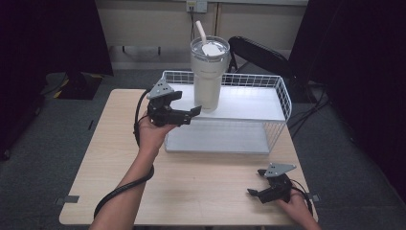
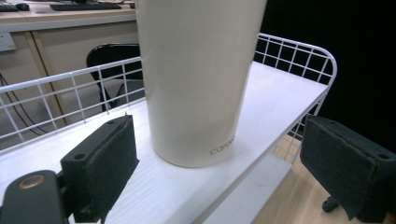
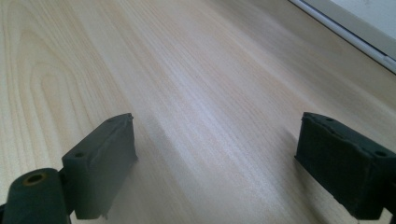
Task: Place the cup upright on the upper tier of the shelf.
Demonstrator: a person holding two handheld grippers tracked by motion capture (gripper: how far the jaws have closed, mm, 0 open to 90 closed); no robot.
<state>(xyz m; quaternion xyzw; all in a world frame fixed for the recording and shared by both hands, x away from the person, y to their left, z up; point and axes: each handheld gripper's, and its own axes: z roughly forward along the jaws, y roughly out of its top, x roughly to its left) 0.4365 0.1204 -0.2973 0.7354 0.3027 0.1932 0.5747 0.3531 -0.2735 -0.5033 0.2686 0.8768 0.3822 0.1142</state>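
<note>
Pale wood tabletop [image 1: 201,187] carries the work. Nearest, at its front right corner, my right gripper [image 1: 261,192] rests low over bare wood, jaws wide and empty. Farther back, my left gripper [image 1: 194,112] sits at the front left corner of the white wire-sided shelf rack [image 1: 283,98], jaws spread wide. The tall cream tumbler with clear lid and straw [image 1: 208,76] stands upright on the upper shelf, just ahead of those jaws, untouched. I judge this the approach step; next, I advance until the pads straddle the tumbler base, then close.
</note>
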